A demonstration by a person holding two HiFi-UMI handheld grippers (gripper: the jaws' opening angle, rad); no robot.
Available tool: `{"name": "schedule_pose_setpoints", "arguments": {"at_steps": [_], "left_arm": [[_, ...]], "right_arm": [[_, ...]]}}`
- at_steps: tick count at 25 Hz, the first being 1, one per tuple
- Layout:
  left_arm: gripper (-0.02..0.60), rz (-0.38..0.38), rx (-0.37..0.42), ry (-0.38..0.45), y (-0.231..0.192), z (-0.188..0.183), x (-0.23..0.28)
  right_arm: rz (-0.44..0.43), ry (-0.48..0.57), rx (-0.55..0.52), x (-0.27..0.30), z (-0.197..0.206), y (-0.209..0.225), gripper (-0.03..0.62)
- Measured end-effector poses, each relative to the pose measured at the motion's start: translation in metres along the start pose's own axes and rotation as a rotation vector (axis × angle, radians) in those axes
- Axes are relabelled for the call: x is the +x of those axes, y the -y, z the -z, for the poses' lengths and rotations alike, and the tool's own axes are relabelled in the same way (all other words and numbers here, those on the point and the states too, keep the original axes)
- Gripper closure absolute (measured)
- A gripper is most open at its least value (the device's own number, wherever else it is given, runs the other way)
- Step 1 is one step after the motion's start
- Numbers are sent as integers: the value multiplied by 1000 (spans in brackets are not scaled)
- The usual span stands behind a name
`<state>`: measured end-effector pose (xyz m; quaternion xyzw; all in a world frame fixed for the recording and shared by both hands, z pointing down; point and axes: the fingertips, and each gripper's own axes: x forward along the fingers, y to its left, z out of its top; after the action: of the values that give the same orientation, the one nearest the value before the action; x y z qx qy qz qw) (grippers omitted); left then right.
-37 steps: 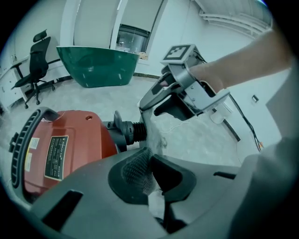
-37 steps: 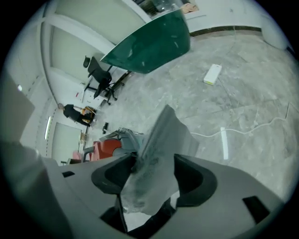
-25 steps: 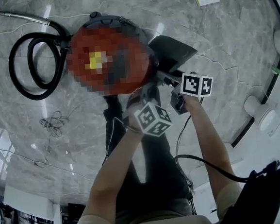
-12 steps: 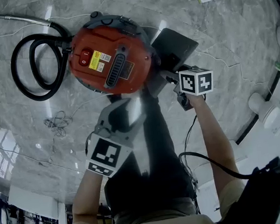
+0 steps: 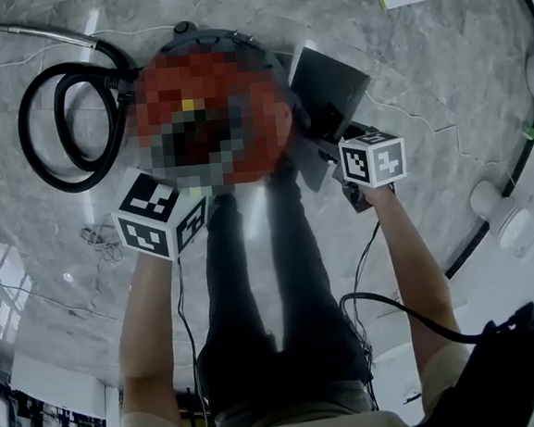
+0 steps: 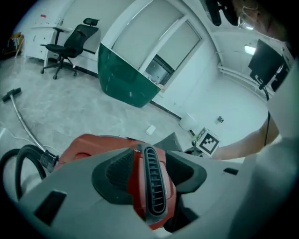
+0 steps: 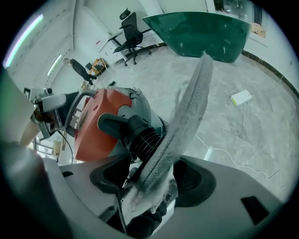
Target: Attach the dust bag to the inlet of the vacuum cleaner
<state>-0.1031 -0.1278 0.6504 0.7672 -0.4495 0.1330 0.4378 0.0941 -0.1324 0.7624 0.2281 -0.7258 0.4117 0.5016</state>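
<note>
Low in the frame, the fingers of the right gripper are clenching the edge of the grey dust bag. They are holding it upright just beside the ribbed black port of the red vacuum cleaner, probably the inlet, for lining up. The fingers of the left gripper have just been opening and are standing released and empty, facing the vacuum's top beyond.

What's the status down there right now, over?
Left gripper just opened, nothing gripped. Right gripper shut on bag, beside vacuum; attached or not, can't tell. Hose coiled on far side, out of the way.
</note>
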Motion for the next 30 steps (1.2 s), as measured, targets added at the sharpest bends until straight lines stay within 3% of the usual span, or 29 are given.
{"name": "schedule_pose_setpoints", "arguments": {"at_steps": [4, 8, 13, 17, 22, 25, 28, 30], "left_arm": [[379, 85, -59, -5, 15, 15, 18], [366, 108, -49, -30, 18, 15, 23], [360, 123, -71, -106, 21, 22, 29], [360, 100, -57, -141, 22, 25, 33], [360, 120, -60, -187, 22, 28, 35], [368, 108, -58, -190, 21, 29, 35], [433, 69, -72, -193, 15, 28, 35], [436, 54, -85, -192, 13, 28, 35]], "right_arm": [[-50, 56, -8, 0, -5, -1, 289], [-36, 52, -54, 1, -7, 2, 289], [-33, 29, -7, 1, -7, 1, 289], [5, 17, -10, 0, -8, 1, 290], [173, -27, -223, 4, -5, 7, 298], [221, -66, -303, 3, -7, 7, 310], [200, -92, -331, -2, -16, 1, 318], [156, -68, -242, -5, -14, 0, 318]]}}
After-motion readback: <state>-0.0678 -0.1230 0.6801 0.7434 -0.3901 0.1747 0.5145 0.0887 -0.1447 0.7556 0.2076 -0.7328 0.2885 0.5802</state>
